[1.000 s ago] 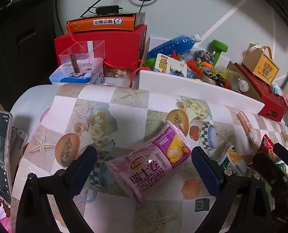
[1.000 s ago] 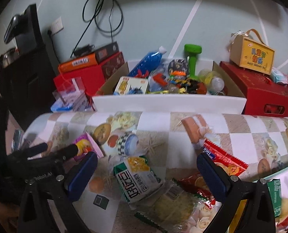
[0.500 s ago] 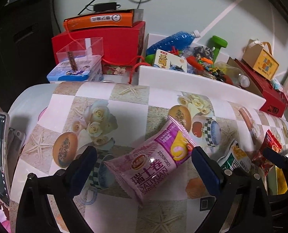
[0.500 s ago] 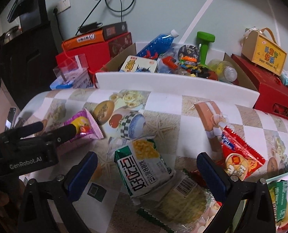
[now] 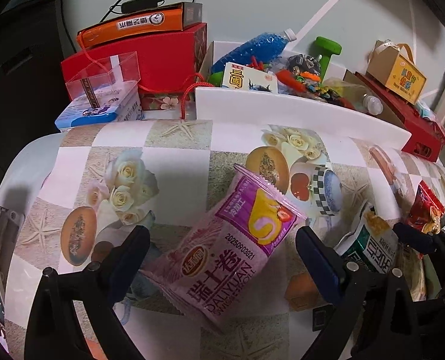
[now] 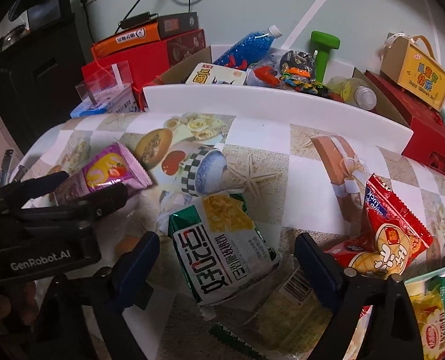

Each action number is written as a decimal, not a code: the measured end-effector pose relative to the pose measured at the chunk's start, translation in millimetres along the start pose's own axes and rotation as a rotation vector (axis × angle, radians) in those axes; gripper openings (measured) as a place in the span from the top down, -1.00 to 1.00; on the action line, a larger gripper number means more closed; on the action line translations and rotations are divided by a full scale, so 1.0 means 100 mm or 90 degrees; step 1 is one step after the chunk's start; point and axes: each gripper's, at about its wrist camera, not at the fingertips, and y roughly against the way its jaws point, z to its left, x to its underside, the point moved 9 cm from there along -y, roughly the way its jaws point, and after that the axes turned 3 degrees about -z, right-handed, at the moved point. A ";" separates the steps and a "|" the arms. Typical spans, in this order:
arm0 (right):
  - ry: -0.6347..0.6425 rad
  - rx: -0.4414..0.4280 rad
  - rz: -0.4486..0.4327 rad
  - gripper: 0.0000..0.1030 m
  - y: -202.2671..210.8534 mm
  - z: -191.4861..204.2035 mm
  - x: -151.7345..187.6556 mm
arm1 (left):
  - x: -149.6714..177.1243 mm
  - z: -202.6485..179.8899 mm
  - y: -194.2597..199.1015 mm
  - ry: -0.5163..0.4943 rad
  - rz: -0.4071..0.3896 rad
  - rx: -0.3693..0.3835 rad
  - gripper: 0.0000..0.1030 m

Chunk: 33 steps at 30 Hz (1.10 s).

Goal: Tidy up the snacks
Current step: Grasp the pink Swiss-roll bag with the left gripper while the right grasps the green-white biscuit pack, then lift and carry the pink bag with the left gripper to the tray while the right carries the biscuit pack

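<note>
A: Where do the snacks lie, and how do the two tools stand?

B: A pink cake packet lies flat near the left edge of the table, between the spread jaws of the left gripper; the pads do not touch it. A green-and-white packet lies nearer the front edge, between the jaws of the right gripper, which have just been closing in but do not yet press on it. It looks like each tool is lined up to take one packet.

A: What writing can be read?

B: The pink packet says "DALIYUAN SWISS ROLL" and carries the number 20250903021. A red packet at the right edge shows "GOOD LUCK". The left tool's body reads "GenRobot.AI". The green packet's large characters are not legible to me. Behind the far edge, a white bin holds toys and bottles.
</note>
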 end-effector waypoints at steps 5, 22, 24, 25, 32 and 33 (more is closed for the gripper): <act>-0.006 0.001 0.001 -0.59 0.00 -0.03 0.01 | 0.03 0.03 -0.04 -0.001 0.010 -0.009 -0.63; -0.011 -0.010 0.006 -0.23 -0.01 0.00 0.04 | 0.06 0.13 -0.02 0.010 0.019 -0.029 0.07; -0.005 -0.004 0.009 -0.21 -0.02 0.01 0.05 | 0.07 0.12 -0.03 0.005 0.021 -0.034 0.08; -0.002 -0.002 0.008 -0.20 -0.02 0.01 0.05 | 0.07 0.12 -0.03 0.002 0.022 -0.036 0.08; -0.002 -0.007 0.003 -0.05 0.00 0.03 0.05 | 0.07 0.10 -0.01 0.002 0.020 -0.032 0.16; -0.003 -0.007 0.003 -0.05 0.00 0.03 0.05 | 0.07 0.10 -0.01 0.002 0.019 -0.032 0.17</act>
